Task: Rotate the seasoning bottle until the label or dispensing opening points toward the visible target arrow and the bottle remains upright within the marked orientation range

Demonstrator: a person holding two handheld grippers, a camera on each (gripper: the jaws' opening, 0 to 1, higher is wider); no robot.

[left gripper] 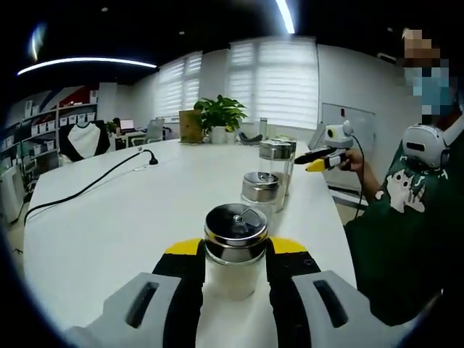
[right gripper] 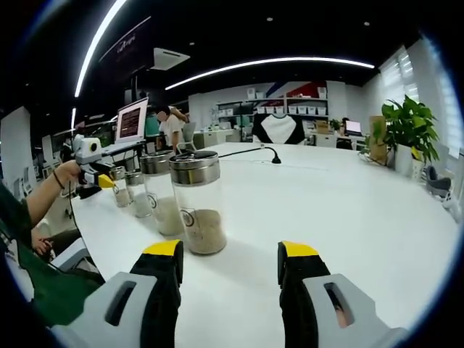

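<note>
While the left gripper (left gripper: 233,262) apparently clamps the seasoning bottle (left gripper: 235,250), twist slowly, keeping it upright. Right gripper (right gripper: 228,264) hangs open, empty.

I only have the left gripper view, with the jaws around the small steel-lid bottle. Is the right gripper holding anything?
Observer: No. In the right gripper view, the right gripper is open, with bare table between its jaws.
Operator: What's nearest to it?
Observer: The tallest jar, which has brownish grains in its lower part. It stands ahead and to the left of the jaws, apart from them.
Operator: How many bottles are in the row?
Observer: Four. They run from that jar to your seasoning bottle at the far end, next to the left gripper.
</note>
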